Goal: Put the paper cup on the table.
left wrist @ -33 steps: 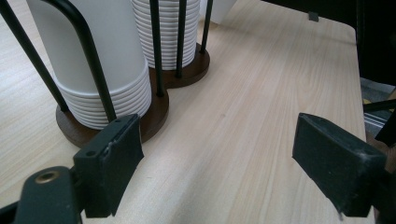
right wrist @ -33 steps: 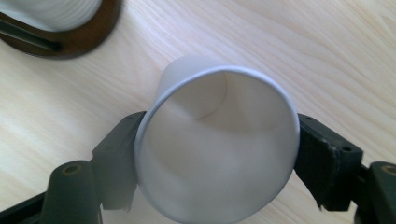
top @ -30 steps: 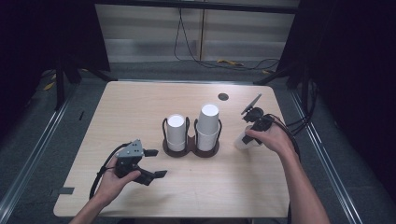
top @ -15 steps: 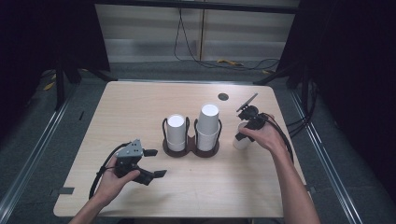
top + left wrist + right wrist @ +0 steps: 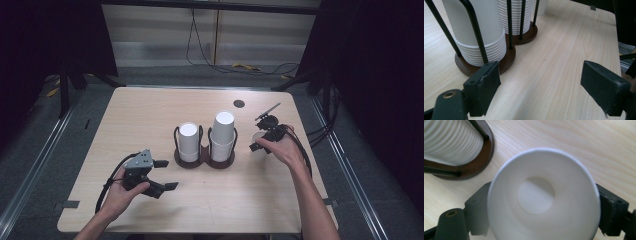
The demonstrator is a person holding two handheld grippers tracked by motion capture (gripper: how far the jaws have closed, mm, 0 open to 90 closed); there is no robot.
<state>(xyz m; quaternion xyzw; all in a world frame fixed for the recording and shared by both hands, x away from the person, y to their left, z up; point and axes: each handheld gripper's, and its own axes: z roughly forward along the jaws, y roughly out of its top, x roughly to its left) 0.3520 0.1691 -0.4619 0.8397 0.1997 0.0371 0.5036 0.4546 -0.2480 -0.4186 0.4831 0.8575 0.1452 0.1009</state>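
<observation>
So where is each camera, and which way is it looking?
High view: sits above the person's side, looking forward and down at the table; both forearms come in, left tongs, right tongs.
Left gripper view: rides the left tongs, looking low across the table at the cup stacks; its two black jaws stand apart.
Right gripper view: rides the right tongs, looking down into a white cup between its jaws.
Shared: all three show the wooden holder.
</observation>
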